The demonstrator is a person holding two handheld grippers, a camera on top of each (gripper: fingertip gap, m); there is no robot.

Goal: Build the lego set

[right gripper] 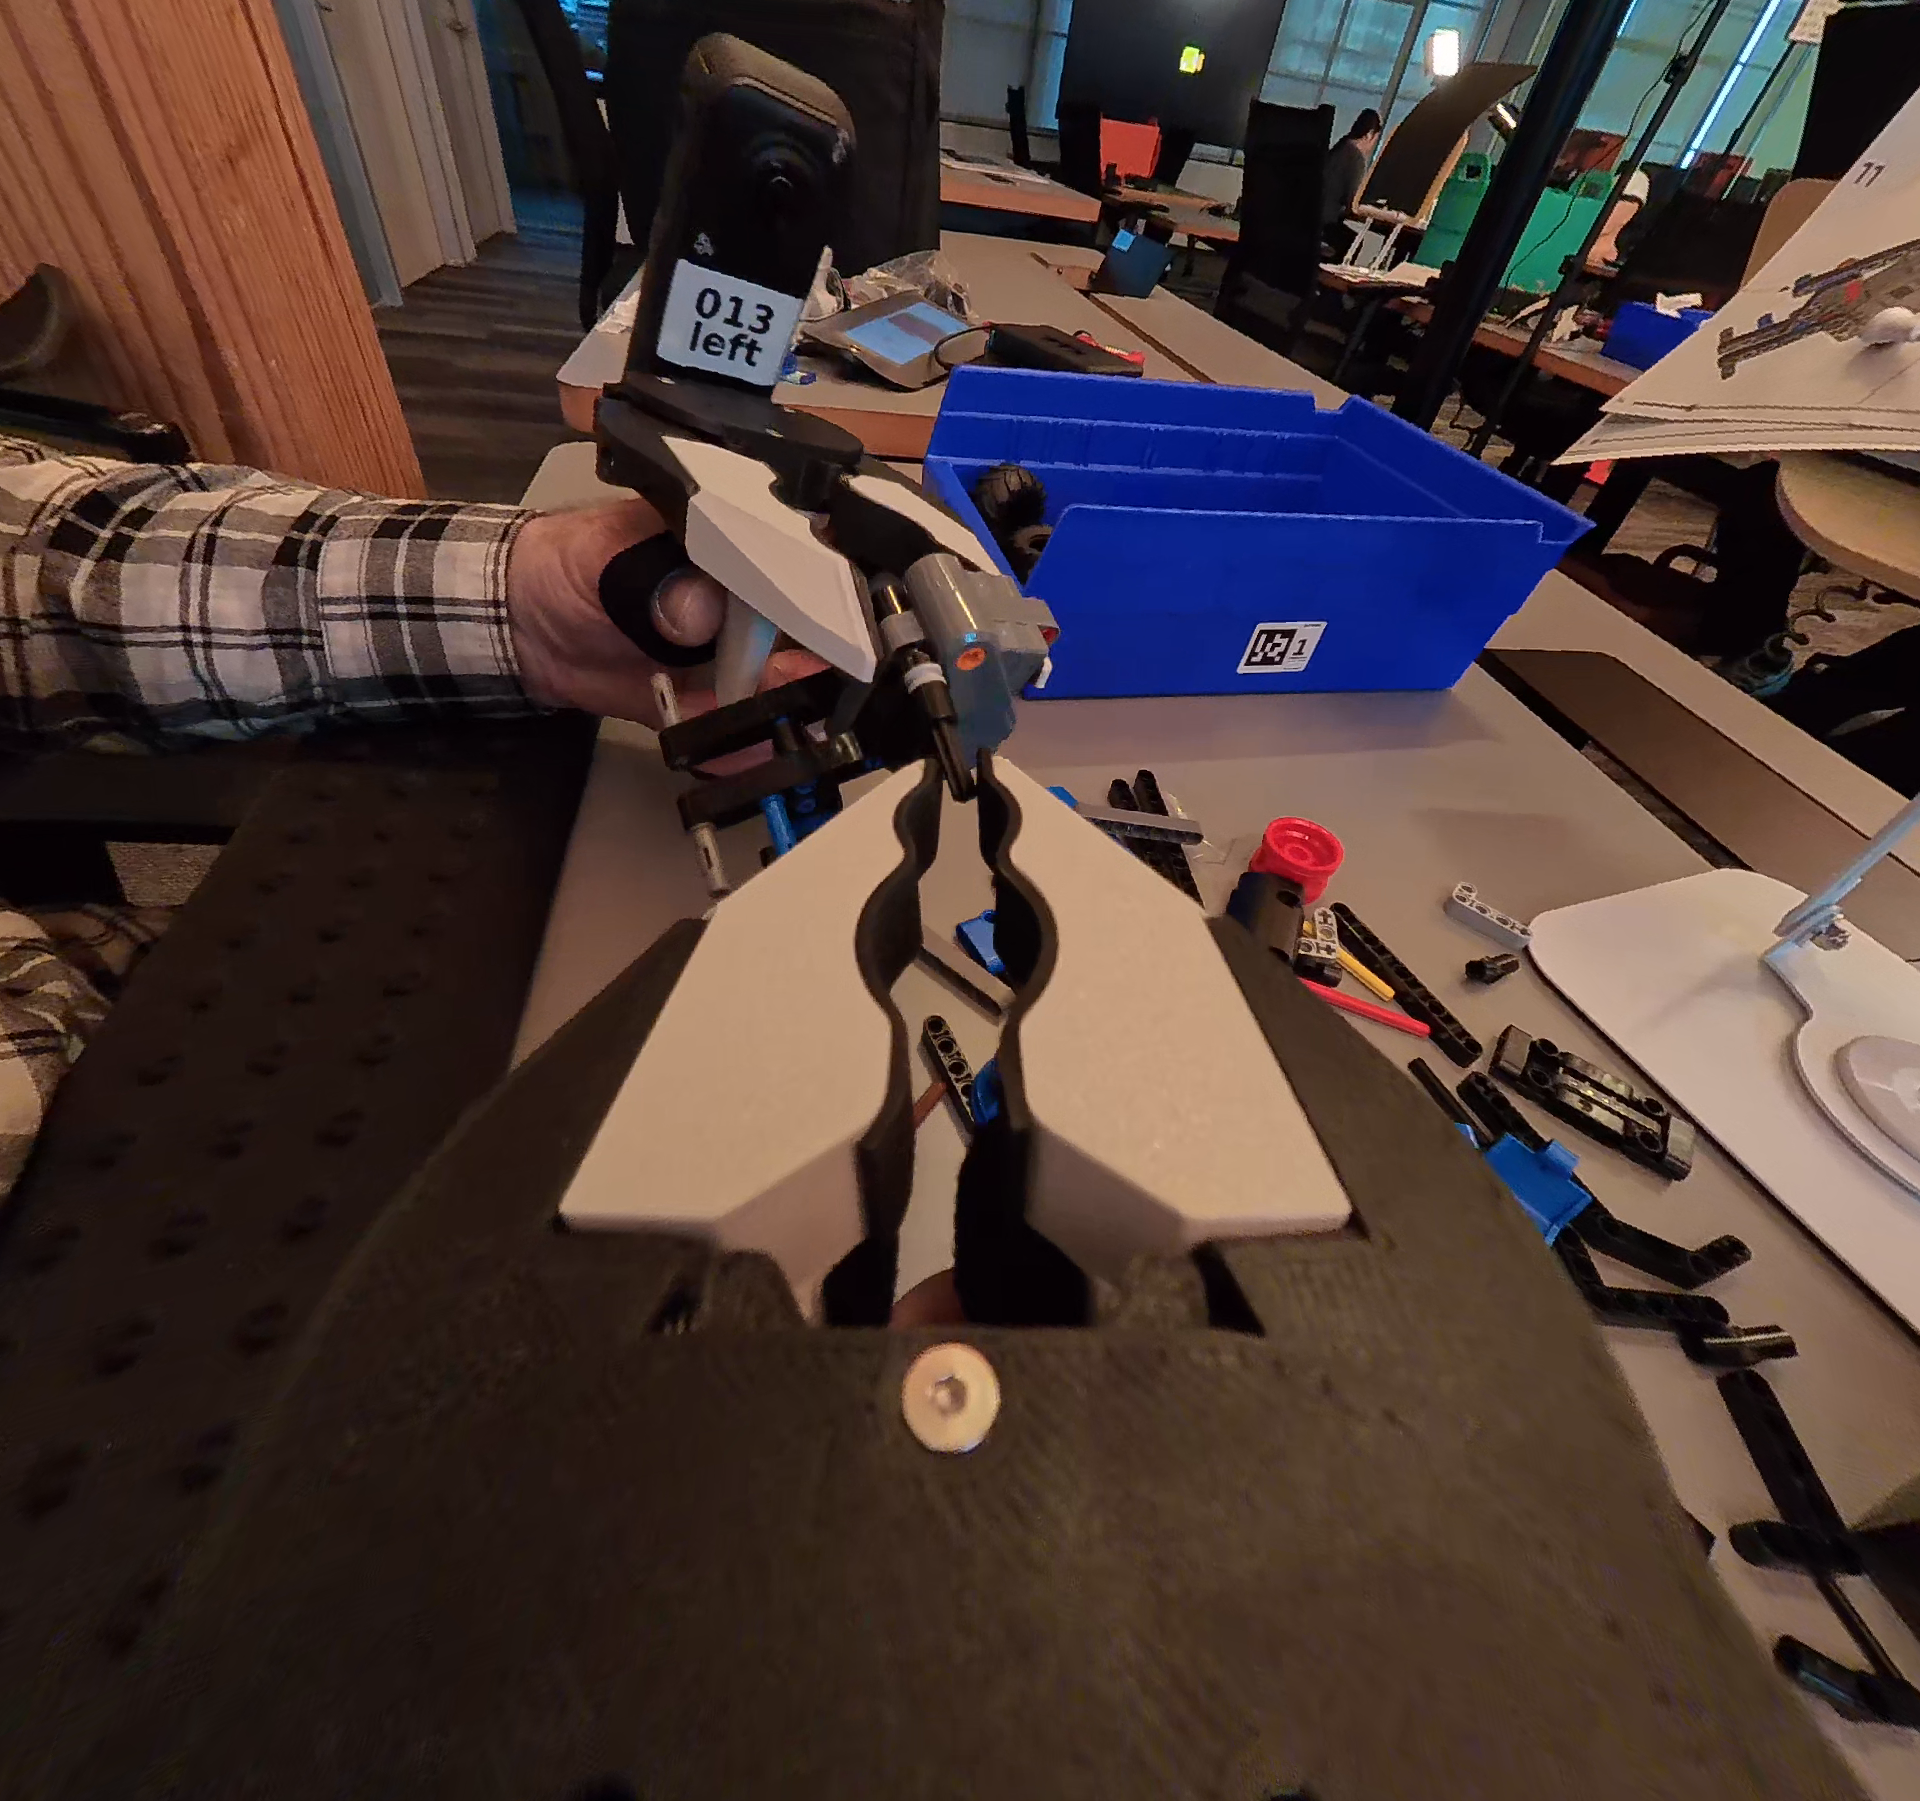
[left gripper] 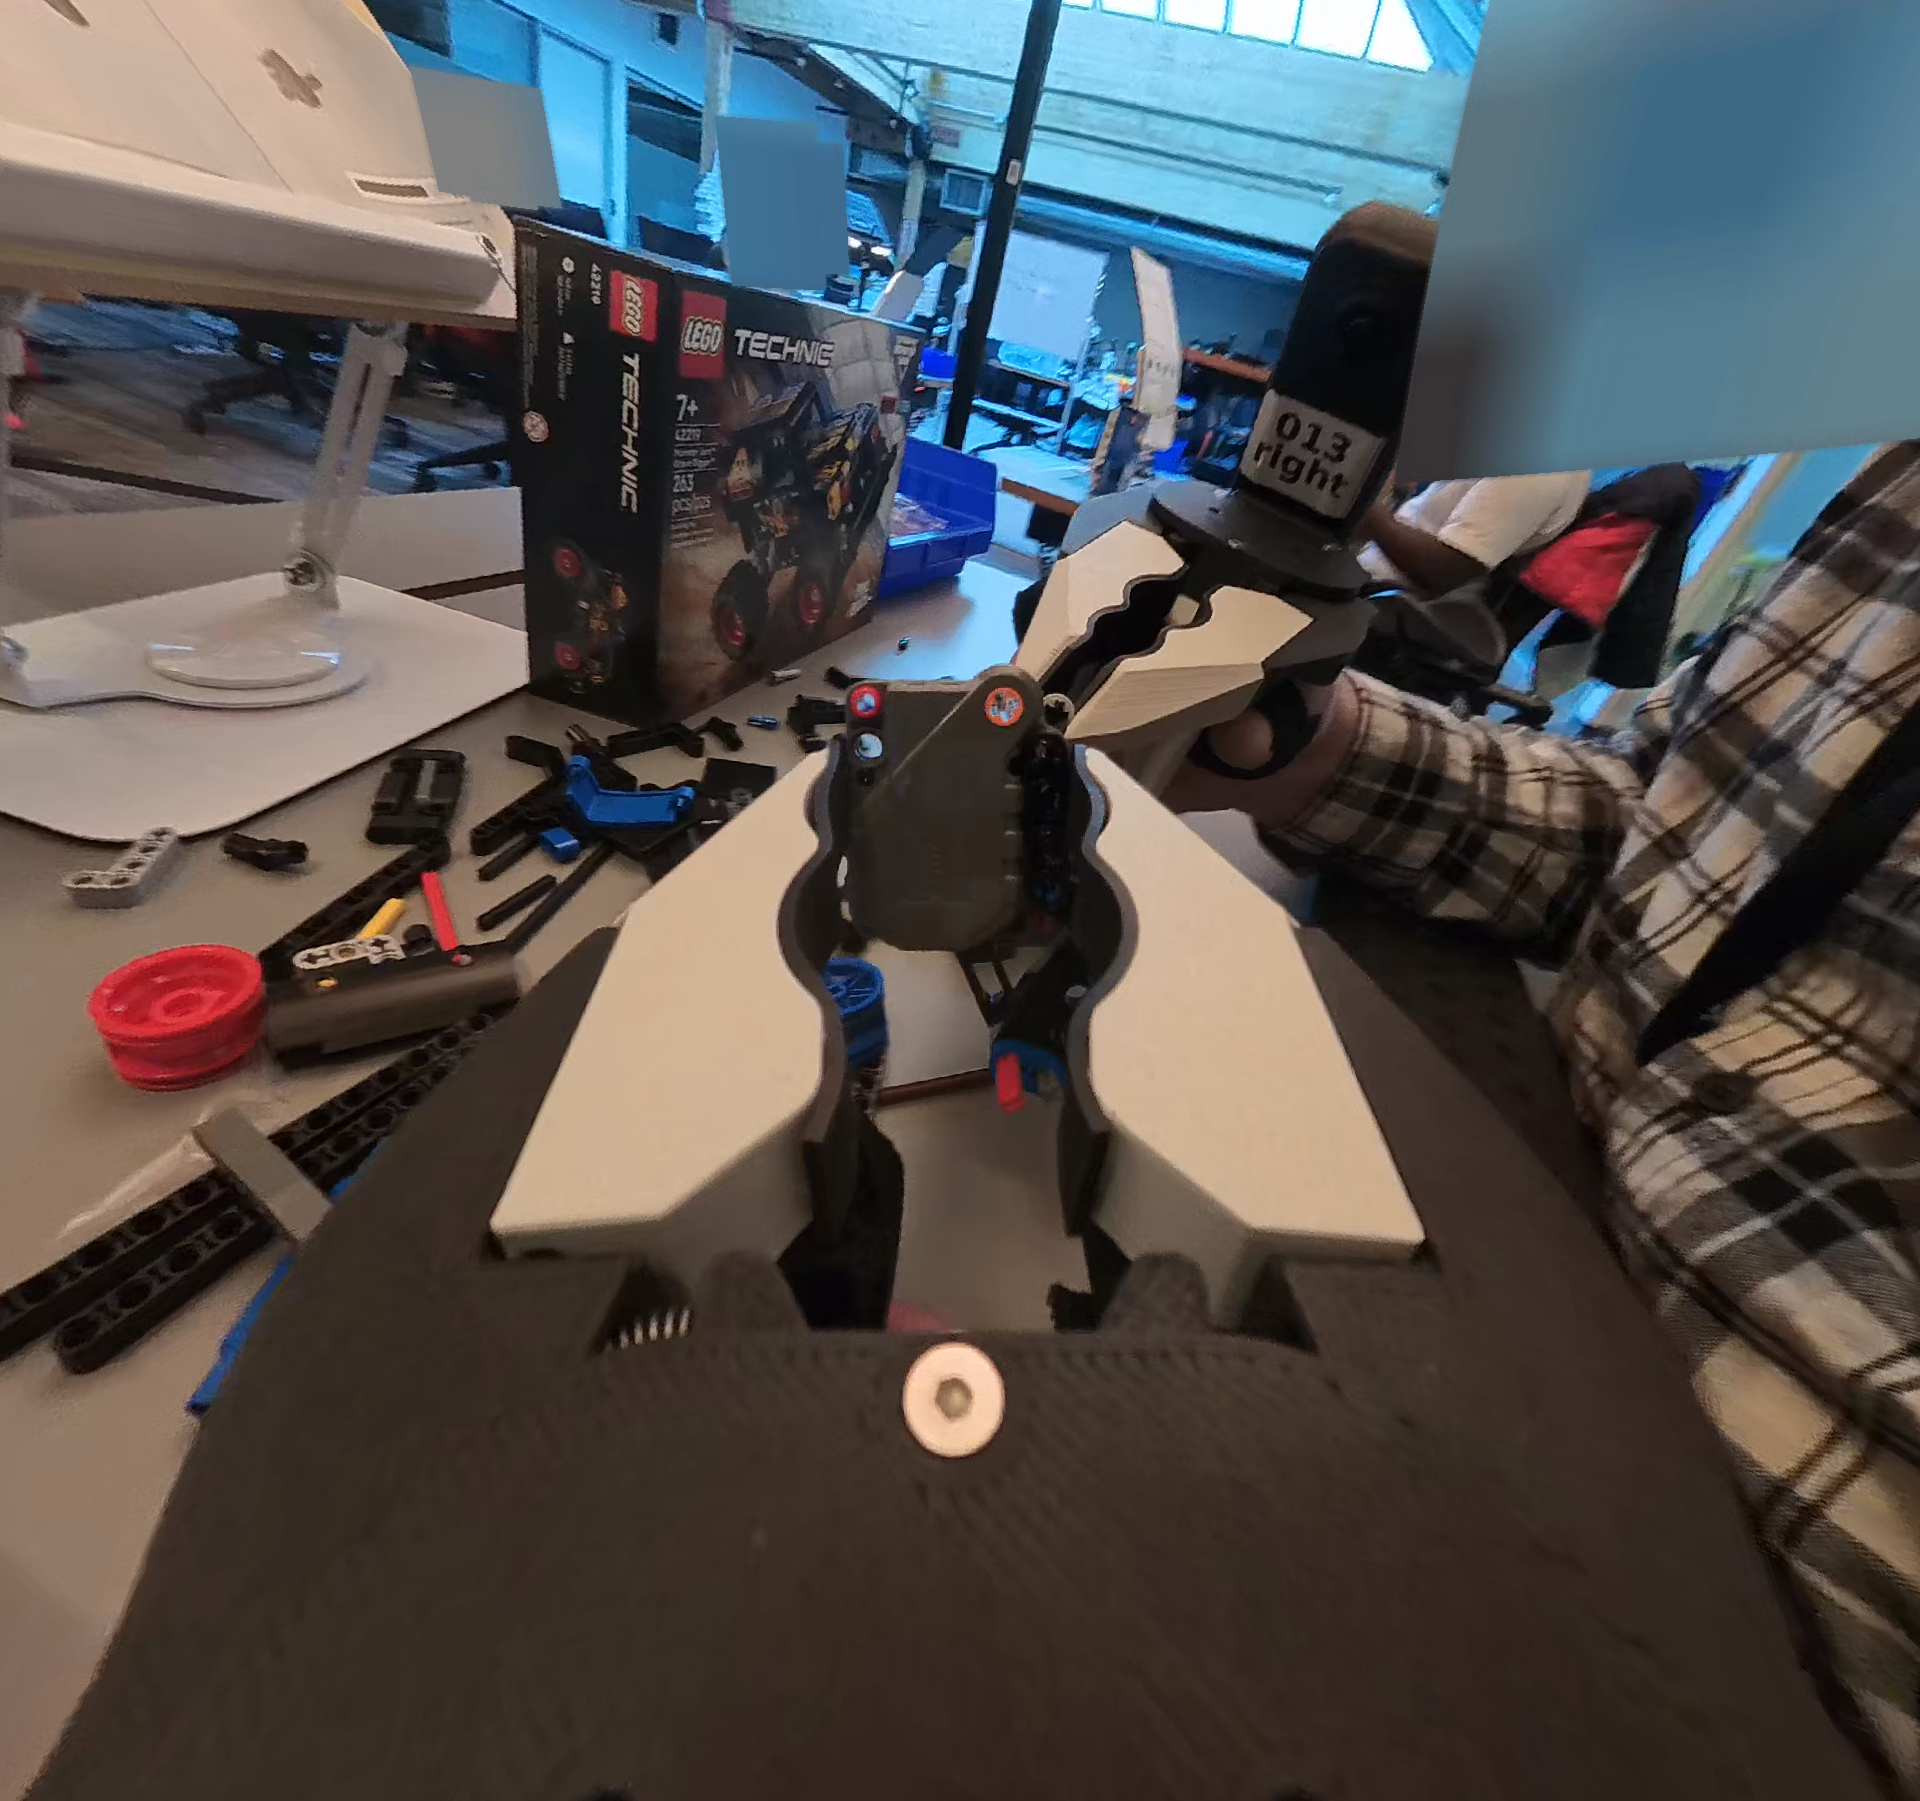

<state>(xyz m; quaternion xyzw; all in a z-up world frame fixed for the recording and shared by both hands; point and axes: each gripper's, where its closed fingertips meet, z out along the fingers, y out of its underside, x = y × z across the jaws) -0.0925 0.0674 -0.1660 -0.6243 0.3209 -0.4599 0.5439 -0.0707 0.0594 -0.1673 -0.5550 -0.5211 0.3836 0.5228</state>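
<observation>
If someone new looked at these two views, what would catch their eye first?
Probably the half-built grey and black Lego assembly, held up between both grippers: the left gripper clamps its body, while the right gripper pinches a thin black part at its edge. Next, the red wheel hub among loose pieces, and the blue bin behind.

Matt grainy plastic left tool [left gripper: 951, 795], glossy plastic red wheel [left gripper: 175, 1013], checked cloth sleeve [right gripper: 260, 588].

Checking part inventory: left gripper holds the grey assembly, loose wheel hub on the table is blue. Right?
Not quite: the wheel hub lying loose on the table is red, as the left wrist view shows. The left gripper does hold the grey assembly.
</observation>
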